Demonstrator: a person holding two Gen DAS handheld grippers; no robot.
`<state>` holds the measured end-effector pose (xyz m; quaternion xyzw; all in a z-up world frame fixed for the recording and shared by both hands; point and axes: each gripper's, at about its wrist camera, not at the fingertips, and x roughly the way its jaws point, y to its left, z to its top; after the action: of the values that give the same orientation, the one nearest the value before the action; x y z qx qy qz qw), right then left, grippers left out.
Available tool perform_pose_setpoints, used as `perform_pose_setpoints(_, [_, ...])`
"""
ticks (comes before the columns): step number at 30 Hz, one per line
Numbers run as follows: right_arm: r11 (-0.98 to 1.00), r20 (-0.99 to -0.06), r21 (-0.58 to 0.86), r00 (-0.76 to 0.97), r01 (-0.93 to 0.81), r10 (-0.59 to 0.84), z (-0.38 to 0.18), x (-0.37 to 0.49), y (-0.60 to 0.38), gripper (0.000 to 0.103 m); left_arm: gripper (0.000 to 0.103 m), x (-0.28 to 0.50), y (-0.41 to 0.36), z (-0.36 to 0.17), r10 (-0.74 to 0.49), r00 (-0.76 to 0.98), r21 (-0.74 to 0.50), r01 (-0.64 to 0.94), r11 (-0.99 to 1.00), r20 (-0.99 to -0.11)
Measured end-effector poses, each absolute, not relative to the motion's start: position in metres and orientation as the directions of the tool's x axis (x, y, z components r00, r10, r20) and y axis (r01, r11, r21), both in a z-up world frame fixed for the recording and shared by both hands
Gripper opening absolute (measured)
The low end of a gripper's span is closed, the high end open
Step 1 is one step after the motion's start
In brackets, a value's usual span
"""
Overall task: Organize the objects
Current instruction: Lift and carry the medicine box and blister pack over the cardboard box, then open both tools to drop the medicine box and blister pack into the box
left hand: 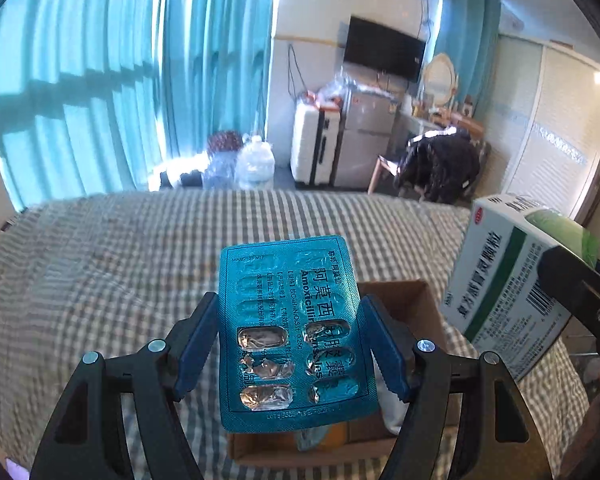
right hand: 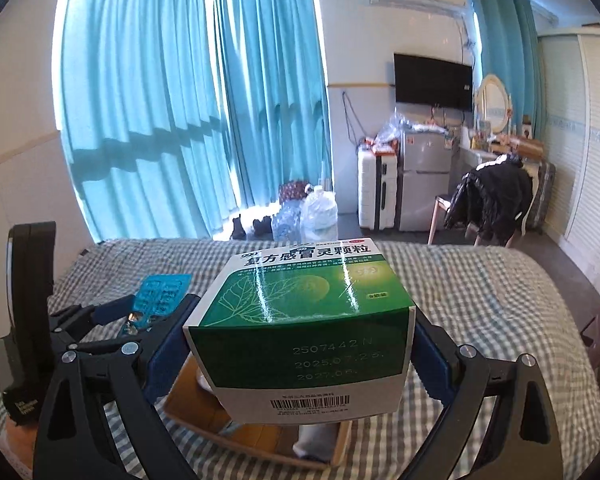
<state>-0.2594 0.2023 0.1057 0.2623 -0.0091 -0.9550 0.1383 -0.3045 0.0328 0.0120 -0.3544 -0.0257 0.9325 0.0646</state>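
Teal blister pack (left hand: 296, 332) between left hand-held gripper (left hand: 292, 344) fingers

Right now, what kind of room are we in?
It looks like a bedroom, maybe a small studio flat. There is a bed with a checked cover just below, a dressing table with an oval mirror by the far wall, and a wall-mounted TV above a little fridge.

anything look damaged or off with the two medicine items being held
The blue blister pack in the left gripper is partly used: several foil pockets at its near end are torn open and crumpled. The green and white medicine box in the right gripper looks intact. Both hang above the cardboard box.
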Motion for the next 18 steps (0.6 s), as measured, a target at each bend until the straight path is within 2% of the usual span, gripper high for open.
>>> perform_pose_setpoints(11, [-0.963,-0.618,0.111,-0.742,0.245,-0.26,0.011,-0.337,0.19,0.095,0.073,-0.343,0.052,-0.062,0.163,-0.668,-0.082,-0.152,-0.985,-0.726])
perform_pose_setpoints(18, [-0.96,-0.646,0.16,-0.711,0.229,-0.278,-0.017,-0.349,0.2,0.095,0.073,-0.348,0.053,-0.08,0.183,-0.633,-0.088,-0.179,-0.98,-0.752])
